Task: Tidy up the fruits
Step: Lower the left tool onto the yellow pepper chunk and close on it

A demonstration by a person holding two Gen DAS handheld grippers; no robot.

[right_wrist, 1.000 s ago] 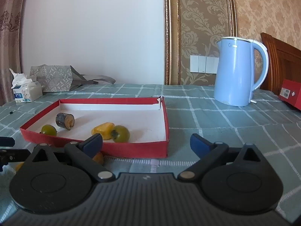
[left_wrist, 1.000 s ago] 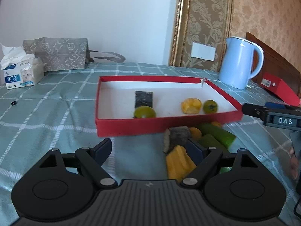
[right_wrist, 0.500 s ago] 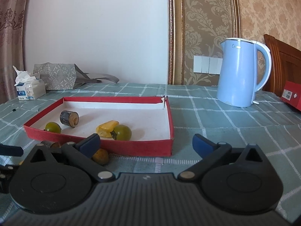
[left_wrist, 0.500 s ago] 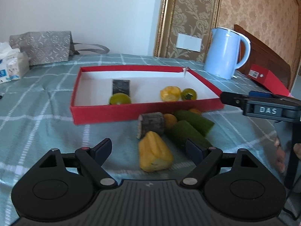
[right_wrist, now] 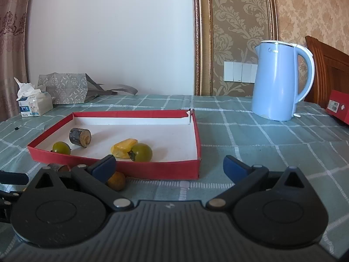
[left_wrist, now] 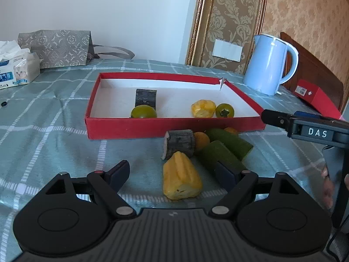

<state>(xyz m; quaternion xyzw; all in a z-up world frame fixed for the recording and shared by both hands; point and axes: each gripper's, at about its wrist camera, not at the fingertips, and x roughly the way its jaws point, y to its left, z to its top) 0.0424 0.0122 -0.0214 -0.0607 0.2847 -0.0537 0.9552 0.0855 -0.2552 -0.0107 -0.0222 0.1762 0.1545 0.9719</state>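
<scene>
Left claw (left_wrist: 172, 173) nearer now, released around one yellow piece (left_wrist: 181, 180); right claw (right_wrist: 169, 167) released; four fruits in red tray (left_wrist: 174, 128)

Cloth, card, plastic and rough peel

Under the matt black plastic left tool (left_wrist: 173, 175), with ribbed housing and small metal pivot pins, lies a soft woven checked cloth over the surface (left_wrist: 43, 144). Between its fingers sits a waxy, ridged yellow fruit piece (left_wrist: 181, 180); just beyond, a rough, bark-like grey chunk (left_wrist: 180, 143) and matt green pieces (left_wrist: 220, 155). Farther ahead, the red tray (left_wrist: 139, 128) looks like matt card with a white paper lining, and the blue kettle (right_wrist: 277, 83) ahead-right of the right tool (right_wrist: 170, 168) is smooth, glossy plastic.
</scene>
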